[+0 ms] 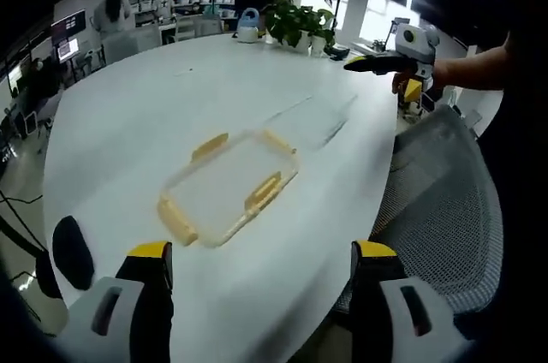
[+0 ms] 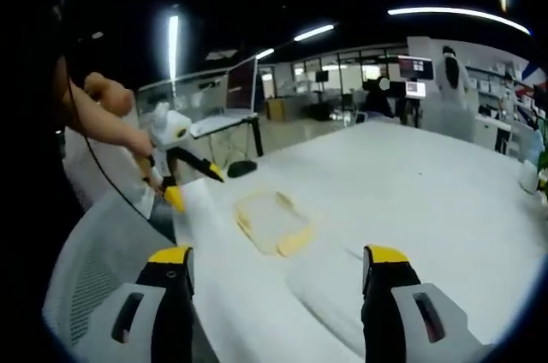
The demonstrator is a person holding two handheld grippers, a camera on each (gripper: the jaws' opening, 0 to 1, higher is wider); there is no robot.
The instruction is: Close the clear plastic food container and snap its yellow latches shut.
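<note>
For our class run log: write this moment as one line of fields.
stage: approach | container: on white table, untouched | left gripper: open, empty | right gripper: open, empty | latches: state unclear

Your container (image 1: 229, 185) reads as clear, see-through plastic with opaque yellow plastic latches (image 1: 263, 193) along its edges. It sits on a smooth white table (image 1: 154, 115) with a soft sheen and faint streaks. Beside it, the chair (image 1: 445, 200) back is grey woven mesh, open-textured and matt. Your left gripper (image 1: 261, 294) shows matt black jaws with yellow tips on pale plastic bodies.
</note>
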